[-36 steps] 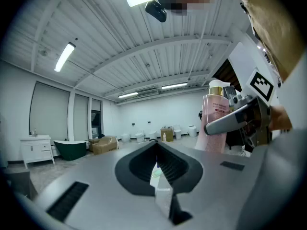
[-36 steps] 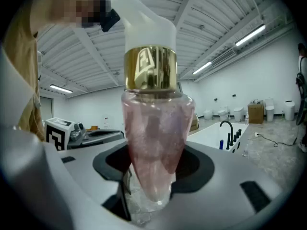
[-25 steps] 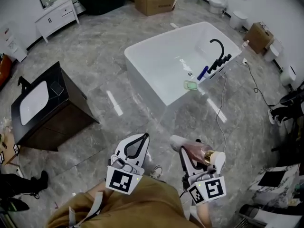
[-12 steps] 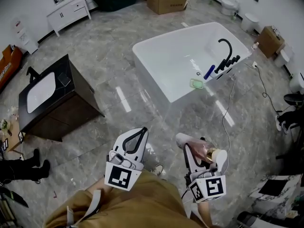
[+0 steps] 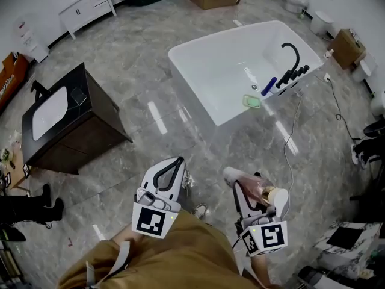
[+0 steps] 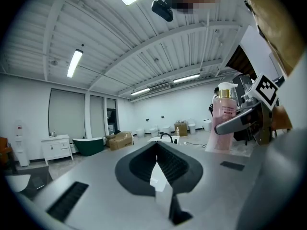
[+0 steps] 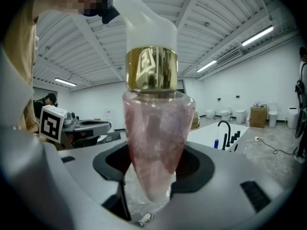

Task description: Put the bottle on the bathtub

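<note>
- My right tongs [image 5: 242,185] are clamped on the bottle [image 5: 252,190]; the two jaws press its pink body from either side, low down near its narrow base.
- In the right gripper view the bottle [image 7: 153,138] stands straight up out of the tongs [image 7: 151,178], with its gold collar [image 7: 151,68] and white pump top [image 7: 144,18] above the jaws.
- In the head view the bottle lies across the jaws, its gold and white end pointing right.
- My left tongs [image 5: 174,164] are closed with nothing in them. In the left gripper view the jaws [image 6: 157,169] meet in one line.
- The left tongs sit just left of the right ones, both near me and above the grey marble floor [image 5: 150,71].
- From the left gripper view the bottle [image 6: 224,121] shows off to the right, upright in the other tongs.
- The bathtub [image 5: 198,101] is white and stands far ahead and slightly right, well apart from the bottle.
- A black faucet [image 5: 293,56] rises at the tub's right end, and a green soap dish [image 5: 252,101] rests on the near rim beside it.
- A dark vanity [image 5: 90,131] with a white basin stands to the left.
</note>
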Tool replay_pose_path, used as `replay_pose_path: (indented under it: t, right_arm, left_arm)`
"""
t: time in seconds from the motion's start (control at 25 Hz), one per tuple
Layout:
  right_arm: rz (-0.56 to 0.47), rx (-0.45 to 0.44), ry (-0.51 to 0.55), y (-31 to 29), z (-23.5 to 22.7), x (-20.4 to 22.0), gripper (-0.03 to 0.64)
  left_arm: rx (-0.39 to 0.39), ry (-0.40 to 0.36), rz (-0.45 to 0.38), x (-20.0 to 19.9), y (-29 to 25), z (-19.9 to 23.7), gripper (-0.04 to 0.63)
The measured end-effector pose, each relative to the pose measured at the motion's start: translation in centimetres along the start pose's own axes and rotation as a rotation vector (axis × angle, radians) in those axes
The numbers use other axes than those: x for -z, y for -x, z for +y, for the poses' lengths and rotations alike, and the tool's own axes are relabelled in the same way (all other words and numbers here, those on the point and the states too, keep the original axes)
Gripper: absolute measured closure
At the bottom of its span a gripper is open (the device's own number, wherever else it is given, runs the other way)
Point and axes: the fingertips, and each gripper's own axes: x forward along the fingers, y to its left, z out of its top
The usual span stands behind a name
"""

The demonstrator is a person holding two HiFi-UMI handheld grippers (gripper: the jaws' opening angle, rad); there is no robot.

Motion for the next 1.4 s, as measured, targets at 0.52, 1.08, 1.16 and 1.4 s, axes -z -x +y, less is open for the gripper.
replay_pose_path:
  t: [0.52, 1.08, 1.16, 1.4]
  right_arm:
    - [0.058, 0.075, 0.034, -11.7, -3.9, -3.7, 0.371]
    - [0.025, 0.169, 0.023, -20.1, -4.7, -7.7, 0.371]
    - [0.024, 0.170, 0.028, -20.6, -5.0, -8.0, 0.371]
    - [0.016, 0.157, 0.033, -22.0, -6.4, -8.4, 0.371]
  left_arm:
    - [0.101, 0.052, -0.024, 1.4, -11.8, 8.1, 0.588]
    - [0.218, 0.042, -0.099, 1.1, -20.5, 14.6, 0.588]
    - [0.222, 0.049, -0.105, 0.8, -21.1, 14.6, 0.588]
    - [0.217, 0.053, -0.112, 0.5, -22.0, 14.0, 0.588]
